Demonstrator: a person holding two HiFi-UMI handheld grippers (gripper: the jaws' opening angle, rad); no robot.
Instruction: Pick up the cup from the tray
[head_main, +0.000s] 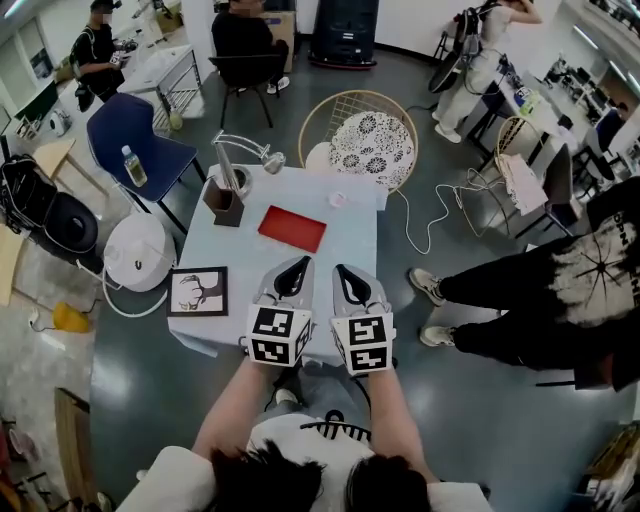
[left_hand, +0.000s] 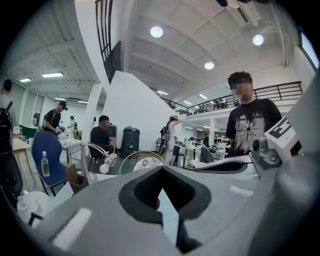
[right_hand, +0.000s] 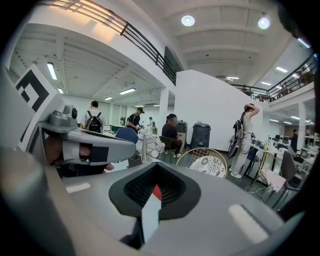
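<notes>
A flat red tray (head_main: 292, 228) lies in the middle of the white-clothed table (head_main: 350, 250), with nothing on it that I can see. A small clear cup (head_main: 339, 200) stands on the cloth beyond the tray's far right corner. Both grippers hover side by side over the table's near edge, short of the tray. The left gripper (head_main: 297, 263) has its jaws together with nothing between them, and so does the right gripper (head_main: 343, 270). In the gripper views a red sliver of tray (right_hand: 156, 191) shows through each jaw opening. The cup is hidden in both.
A desk lamp (head_main: 240, 160) and a brown box (head_main: 225, 203) stand at the table's far left, a framed picture (head_main: 197, 291) at its near left. A round wicker chair (head_main: 365, 140) stands behind the table. A person (head_main: 540, 290) stands close on the right.
</notes>
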